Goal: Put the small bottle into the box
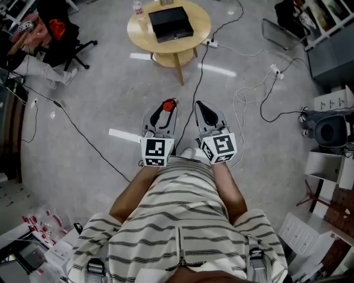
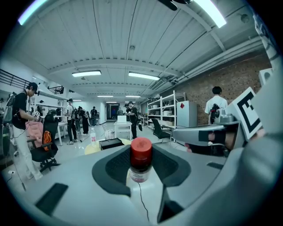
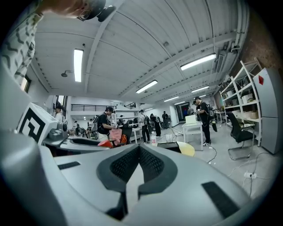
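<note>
1. The left hand-held gripper (image 1: 165,108) is held close in front of the person's body. Its jaws stand wide and clamp the small bottle (image 1: 169,104) by its body, just below the red cap.
2. The long axis of the small bottle runs roughly upright, cap uppermost, with the cap clear above the jaw pads.
3. The right hand-held gripper (image 1: 200,106) is just beside the left one, at the same distance from the body. Its jaws are closed on each other, with nothing between them.
4. Bare floor lies ahead of both hand-held grippers. A black cable (image 1: 193,83) crosses it toward the worktop.
5. The round wooden worktop (image 1: 200,29) stands well apart from the hand-held grippers, straight ahead. The black box (image 1: 171,23) lies flat at about its middle, and a clear drinks bottle (image 1: 138,8) stands at its far left edge.
6. Governing relation: the box lies directly forward of the loaded left hand-held gripper, out of reach. The next move probably requires closing that gap first, with the small bottle kept upright.
</note>
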